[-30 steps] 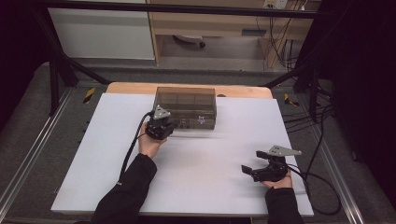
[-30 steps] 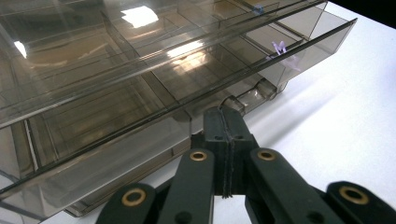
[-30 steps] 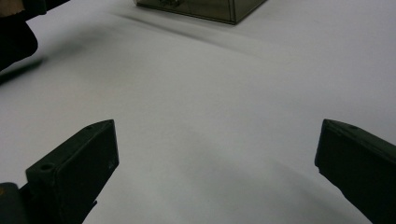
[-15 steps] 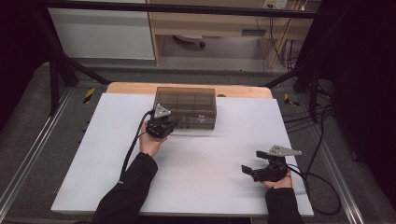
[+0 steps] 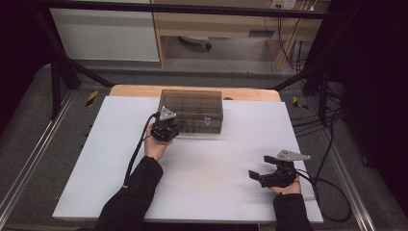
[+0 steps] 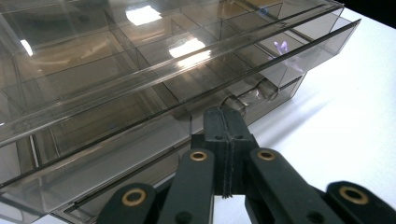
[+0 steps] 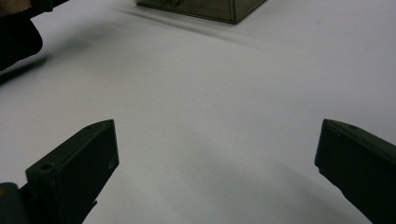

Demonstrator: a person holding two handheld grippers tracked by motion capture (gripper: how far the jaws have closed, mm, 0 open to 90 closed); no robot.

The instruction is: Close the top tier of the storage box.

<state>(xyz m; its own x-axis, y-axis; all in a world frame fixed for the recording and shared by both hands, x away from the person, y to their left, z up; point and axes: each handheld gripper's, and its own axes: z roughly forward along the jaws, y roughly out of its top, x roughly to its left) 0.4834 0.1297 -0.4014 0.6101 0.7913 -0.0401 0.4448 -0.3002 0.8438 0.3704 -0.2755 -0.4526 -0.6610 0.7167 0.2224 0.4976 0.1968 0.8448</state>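
Observation:
A smoky transparent drawer box (image 5: 192, 108) stands at the back middle of the white table (image 5: 207, 197). My left gripper (image 5: 177, 129) is against the box's front left, with its jaws pressed flat together. In the left gripper view, the gripper (image 6: 227, 122) has its tips at a clear drawer handle (image 6: 254, 93) of the box (image 6: 116, 70); I cannot tell whether they pinch its edge. My right gripper (image 5: 258, 166) rests near the front right of the table, open. In the right gripper view its jaws (image 7: 217, 154) stand wide apart over bare white table, with the box (image 7: 205, 8) far off.
Cables trail from both grippers, the right one looping off the table's right edge (image 5: 332, 192). A wooden strip (image 5: 139, 90) borders the table's far side. Metal rails (image 5: 29, 159) run beside the table. The dark left sleeve (image 7: 16, 39) is at the upper left of the right gripper view.

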